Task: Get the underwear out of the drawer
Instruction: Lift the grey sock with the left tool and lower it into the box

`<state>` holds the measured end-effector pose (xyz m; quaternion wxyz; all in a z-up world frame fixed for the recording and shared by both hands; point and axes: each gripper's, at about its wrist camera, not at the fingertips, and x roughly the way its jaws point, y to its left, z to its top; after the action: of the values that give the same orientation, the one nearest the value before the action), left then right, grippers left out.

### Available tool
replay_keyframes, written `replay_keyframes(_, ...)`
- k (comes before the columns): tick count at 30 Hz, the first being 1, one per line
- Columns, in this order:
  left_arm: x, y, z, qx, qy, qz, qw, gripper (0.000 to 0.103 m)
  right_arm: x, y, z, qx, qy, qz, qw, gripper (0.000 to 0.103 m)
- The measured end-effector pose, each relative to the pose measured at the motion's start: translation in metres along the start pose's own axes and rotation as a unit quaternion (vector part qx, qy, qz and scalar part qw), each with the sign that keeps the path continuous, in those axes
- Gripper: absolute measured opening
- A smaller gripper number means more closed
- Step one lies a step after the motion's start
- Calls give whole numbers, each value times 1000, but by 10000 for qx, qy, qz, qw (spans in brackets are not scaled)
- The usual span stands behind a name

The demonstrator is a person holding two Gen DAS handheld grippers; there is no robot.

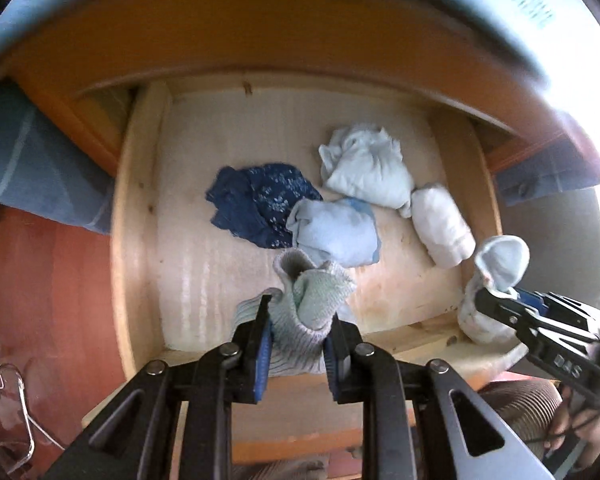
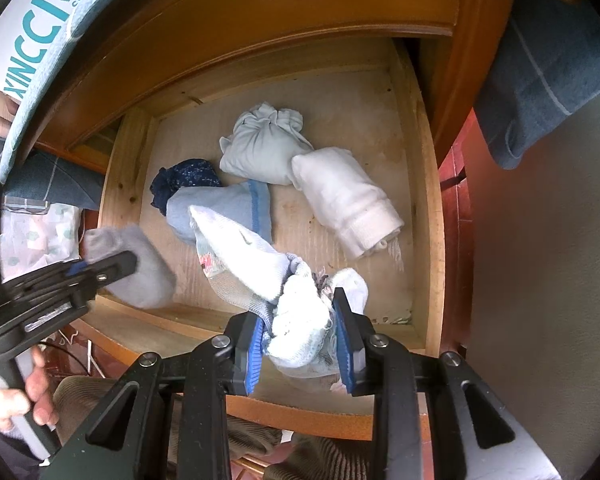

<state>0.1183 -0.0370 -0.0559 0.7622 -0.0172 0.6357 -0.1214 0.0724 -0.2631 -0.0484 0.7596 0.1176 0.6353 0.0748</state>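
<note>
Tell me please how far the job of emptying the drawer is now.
Nothing visibly out yet. In hand: the left gripper is shut on a grey bundle, the right gripper on a white-blue bundle, both over the drawer. Left lying inside: the dark blue piece, two pale blue ones and a white roll.
</note>
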Motion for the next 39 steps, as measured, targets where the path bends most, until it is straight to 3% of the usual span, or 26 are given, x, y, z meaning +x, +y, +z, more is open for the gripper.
replay_keyframes(14,-103,15,-25,12,-1124,53,9936,22,0,3,1,-82,6,-137,9999,29)
replay_keyframes(25,-226,10,-21,248,-2198,-132,9751,22,0,4,0,-112,-29,-184,9998,29)
replay_keyframes(29,-280,4,-7,327,-2684,-283,9623,22,0,4,1,-120,-20,-174,9998,29)
replay_keyframes(34,-332,-7,30,567,-3289,-116,9426,22,0,4,1,-112,-15,-153,9998,29)
replay_keyframes(39,-346,-18,81,606,-3482,-3,9355,22,0,4,1,-101,-17,-139,9999,29)
